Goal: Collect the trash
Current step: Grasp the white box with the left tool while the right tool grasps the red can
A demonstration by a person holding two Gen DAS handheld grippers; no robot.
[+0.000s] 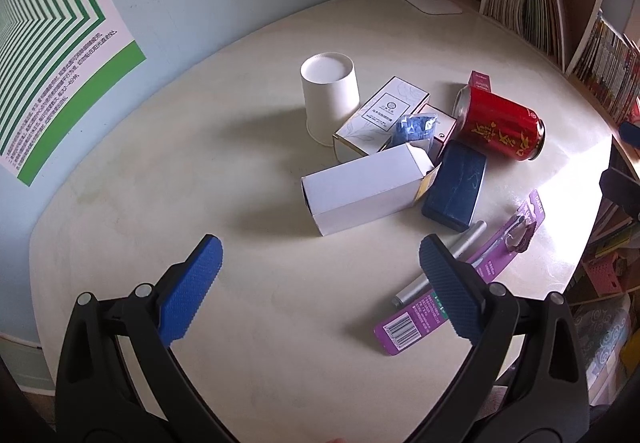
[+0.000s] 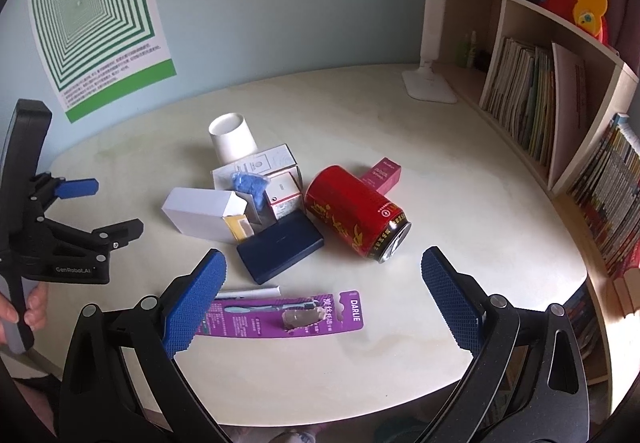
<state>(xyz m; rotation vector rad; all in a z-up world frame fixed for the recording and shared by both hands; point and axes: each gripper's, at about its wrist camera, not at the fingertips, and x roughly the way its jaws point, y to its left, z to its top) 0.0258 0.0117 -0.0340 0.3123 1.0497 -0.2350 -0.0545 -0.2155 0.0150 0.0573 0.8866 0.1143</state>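
Trash lies in a heap on the cream table [image 1: 200, 179]: an upturned white paper cup [image 1: 330, 95], a long white carton [image 1: 368, 189], a printed white box [image 1: 380, 119], a crumpled blue wrapper [image 1: 414, 127], a dark blue case [image 1: 454, 185], a red can [image 1: 500, 123] on its side, a maroon box [image 2: 382, 173], a silver tube [image 1: 440, 263] and a purple toothbrush pack [image 2: 288, 315]. My left gripper [image 1: 320, 279] is open, empty, short of the carton. My right gripper [image 2: 324, 295] is open over the purple pack [image 1: 472, 275], near the can [image 2: 356, 217].
A white desk lamp [image 2: 432, 55] stands at the table's back right. Wooden shelves of books [image 2: 528, 99] run along the right side. A green striped poster [image 2: 92, 11] hangs on the pale blue wall. A hand [image 2: 34, 307] holds the left gripper's handle.
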